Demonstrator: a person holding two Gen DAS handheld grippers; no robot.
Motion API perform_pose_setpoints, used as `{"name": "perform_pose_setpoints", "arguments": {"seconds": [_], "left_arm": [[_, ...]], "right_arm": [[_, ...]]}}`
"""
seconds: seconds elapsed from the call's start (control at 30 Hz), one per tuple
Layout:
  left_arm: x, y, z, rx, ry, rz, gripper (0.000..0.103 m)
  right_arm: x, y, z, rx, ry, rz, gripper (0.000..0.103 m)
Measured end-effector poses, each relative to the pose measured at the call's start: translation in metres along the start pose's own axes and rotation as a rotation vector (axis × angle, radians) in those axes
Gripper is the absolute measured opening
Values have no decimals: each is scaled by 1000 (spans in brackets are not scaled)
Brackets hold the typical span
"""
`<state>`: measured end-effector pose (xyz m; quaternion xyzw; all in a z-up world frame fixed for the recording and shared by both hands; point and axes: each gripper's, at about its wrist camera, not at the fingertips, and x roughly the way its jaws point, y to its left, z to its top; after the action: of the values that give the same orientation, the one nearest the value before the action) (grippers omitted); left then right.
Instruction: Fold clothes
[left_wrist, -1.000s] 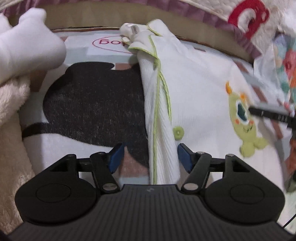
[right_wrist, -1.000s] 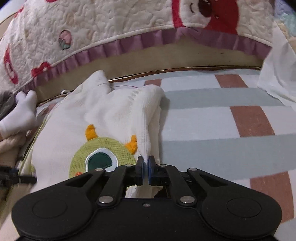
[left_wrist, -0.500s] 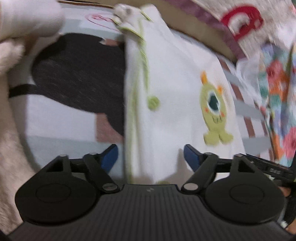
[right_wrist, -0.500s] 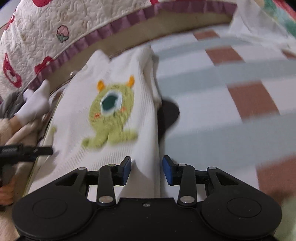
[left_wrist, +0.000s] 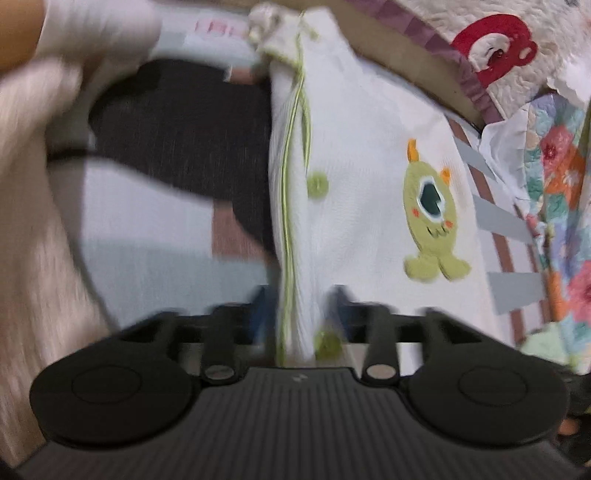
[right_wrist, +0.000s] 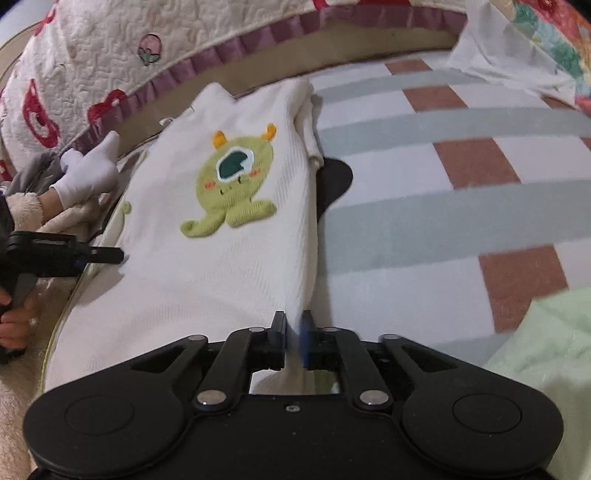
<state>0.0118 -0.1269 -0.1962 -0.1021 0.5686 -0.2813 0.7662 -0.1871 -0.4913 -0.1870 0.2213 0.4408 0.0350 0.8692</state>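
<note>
A white baby garment with a green one-eyed monster patch lies flat on the checked bed sheet. My right gripper is shut on its near right edge, with white cloth pinched between the blue pads. In the left wrist view the same garment shows its green-piped button edge. My left gripper is blurred and closed in on that edge, just above a green button. From the right wrist view the left gripper touches the garment's left side.
A quilted blanket with red motifs and a purple frill runs along the far side. A white-gloved hand rests beyond the garment's left side. A floral quilt lies right, a pale green cloth near right.
My right gripper opened, slid back along the garment's right edge and shut on it nearer me. My left gripper shifted along the green-piped edge and its fingers closed in on it.
</note>
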Motion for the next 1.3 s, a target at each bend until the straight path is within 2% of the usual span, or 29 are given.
{"name": "perform_pose_setpoints", "arguments": {"seconds": [0.1, 0.17, 0.23, 0.33, 0.5, 0.6, 0.67, 0.77, 0.83, 0.87, 0.9, 0.93, 0.97, 1.0, 1.03, 1.07, 1.1, 1.13, 1.23, 1.27, 1.3], "left_arm": [[1, -2, -11, -3, 68, -51, 53], [3, -8, -15, 5, 121, -72, 54], [2, -15, -22, 33, 143, -61, 55], [-6, -23, -28, 65, 156, -62, 57], [-19, -22, -36, 8, 201, -109, 57], [-25, -18, -47, -34, 228, -150, 58], [-26, -19, -58, -26, 263, -156, 58], [-30, -27, -71, 27, 258, -121, 59], [-30, -31, -72, 41, 254, -112, 62], [-30, -32, -73, 47, 252, -108, 65], [-27, -32, -74, 44, 259, -108, 69], [-25, -31, -74, 40, 268, -107, 69], [-22, -31, -75, 36, 277, -106, 69], [-20, -30, -75, 33, 284, -106, 68], [-22, -29, -75, 38, 273, -116, 60], [-24, -29, -75, 41, 254, -121, 48], [-27, -28, -74, 42, 234, -111, 24], [-29, -27, -74, 44, 214, -102, 17], [-38, -26, -70, 52, 186, -95, 17], [-41, -25, -69, 56, 181, -96, 19], [-45, -25, -67, 62, 175, -95, 28]], "right_arm": [[-7, -13, -11, 114, 15, 81, 32], [-16, -25, -23, 220, 29, 166, 37], [-26, -29, -39, 270, 66, 204, 48], [-42, -33, -64, 314, 114, 243, 48], [-70, -32, -99, 315, 161, 261, 48], [-81, -32, -114, 325, 159, 258, 48], [-89, -33, -123, 331, 158, 257, 48], [-100, -34, -138, 341, 157, 254, 48], [-101, -31, -142, 339, 121, 257, 49], [-98, -25, -143, 307, 116, 266, 44], [-94, -19, -143, 273, 112, 276, 22], [-92, -10, -142, 234, 99, 275, 16], [-90, -2, -141, 194, 86, 274, 16], [-91, 6, -138, 153, 53, 289, 16], [-95, 13, -134, 115, 1, 311, 16], [-101, 15, -128, 94, -58, 357, 16], [-104, 17, -121, 100, -97, 404, 16], [-105, 16, -113, 112, -126, 432, 16], [-105, 23, -83, 79, -172, 441, 15], [-102, 28, -72, 67, -181, 451, 15], [-100, 31, -62, 57, -186, 460, 14]]}}
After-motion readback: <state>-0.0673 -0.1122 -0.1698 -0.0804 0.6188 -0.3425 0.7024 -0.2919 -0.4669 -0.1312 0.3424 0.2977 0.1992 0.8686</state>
